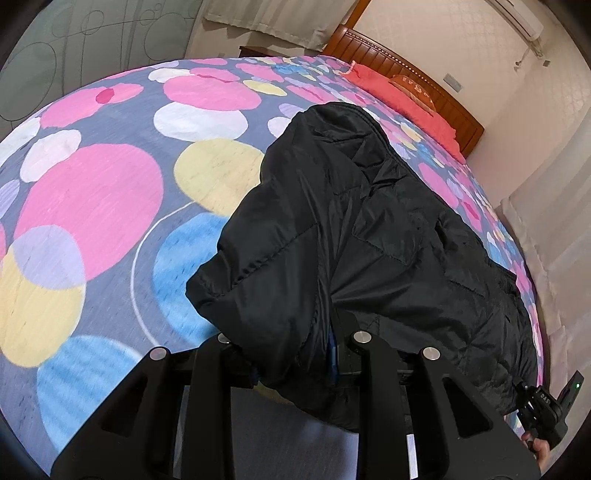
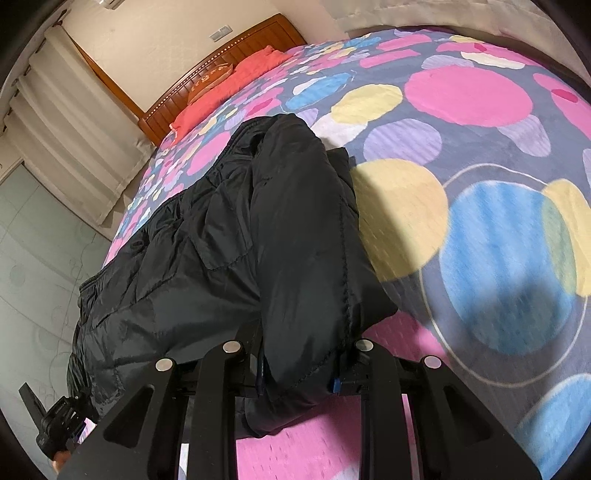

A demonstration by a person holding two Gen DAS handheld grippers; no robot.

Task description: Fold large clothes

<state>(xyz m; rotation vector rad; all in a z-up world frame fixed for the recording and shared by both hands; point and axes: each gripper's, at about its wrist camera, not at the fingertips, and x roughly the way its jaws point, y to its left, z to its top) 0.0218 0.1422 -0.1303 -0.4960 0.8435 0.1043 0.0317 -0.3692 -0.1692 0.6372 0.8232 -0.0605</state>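
**First:** Black quilted fabric is filling the middle of both views. It is a padded jacket [image 1: 369, 236], smooth and faintly shiny, with stitched seam lines and a puffy, rumpled shape. It is lying lengthwise on a bedspread [image 1: 92, 206] printed with big flat circles in pink, yellow, blue, lilac and white on a grey-blue ground.

**Second:** What is each camera showing that the other is not?

**First:** The left wrist view is showing a white air conditioner [image 1: 517, 14] high on the wall, and the right gripper [image 1: 543, 406] small at the jacket's far corner, with a green light glowing on it. The right wrist view is showing pale pleated curtains [image 2: 74, 140] beside a frosted glass panel, and the left gripper [image 2: 62, 424] at the opposite corner. Both are showing the wooden headboard [image 1: 406, 70] and a coral pillow [image 1: 406, 99] at the far end.

**Second:** And the tongs?

**First:** The left gripper [image 1: 295, 354] is gripping a thick fold of the jacket's near edge, its black fingers held partly apart by the bunched padding. The right gripper [image 2: 299, 365] is doing the same, clamping a rounded roll of fabric, with a blue pad [image 2: 335, 384] peeking out beside the cloth.
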